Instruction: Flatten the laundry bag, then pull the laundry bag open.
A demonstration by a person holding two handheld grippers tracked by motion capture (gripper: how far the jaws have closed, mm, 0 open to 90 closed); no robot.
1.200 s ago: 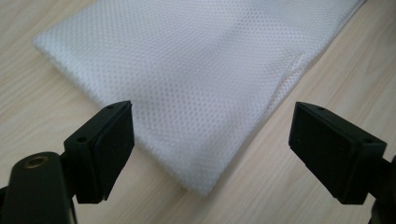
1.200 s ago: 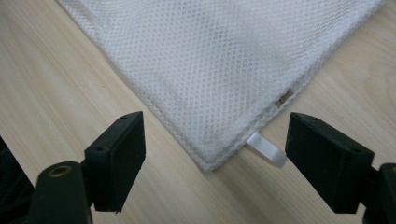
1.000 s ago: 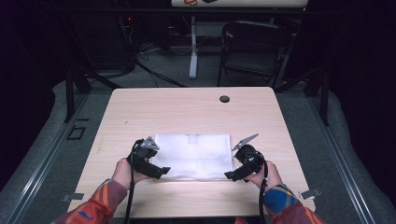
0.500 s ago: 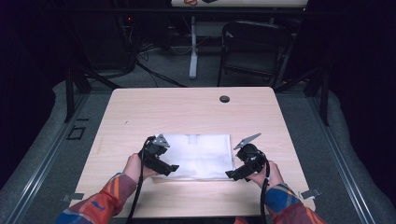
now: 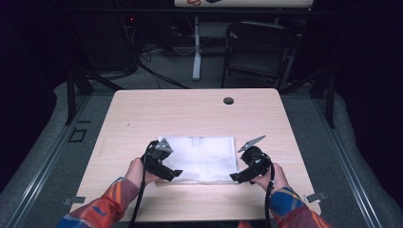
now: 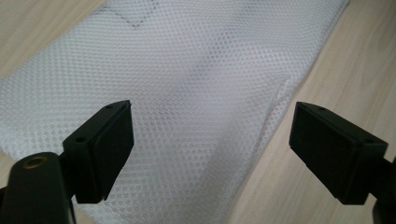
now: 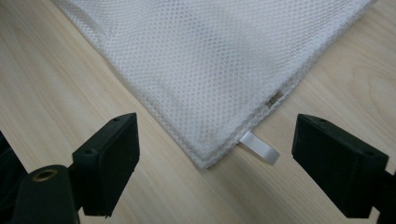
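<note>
A white mesh bag (image 5: 202,159) lies flat on the wooden table (image 5: 190,114), near its front edge. My left gripper (image 5: 175,174) hovers over the bag's near left corner, jaws open. In the left gripper view the mesh bag (image 6: 187,70) spreads under the open left gripper (image 6: 212,126), with nothing between the pads. My right gripper (image 5: 235,177) sits at the near right corner, also open. In the right gripper view that corner of the mesh bag (image 7: 210,56), with a small white tab (image 7: 260,148), lies between and just beyond the jaws of the right gripper (image 7: 217,135), untouched.
A small dark grommet (image 5: 228,100) is set in the table's far side. Behind the table stand a black folding chair (image 5: 259,47) and a desk leg with cables on the floor. Bare wood surrounds the bag.
My left gripper has shifted a little to the right, from beside the bag's left edge to over it. The right gripper has kept its place.
</note>
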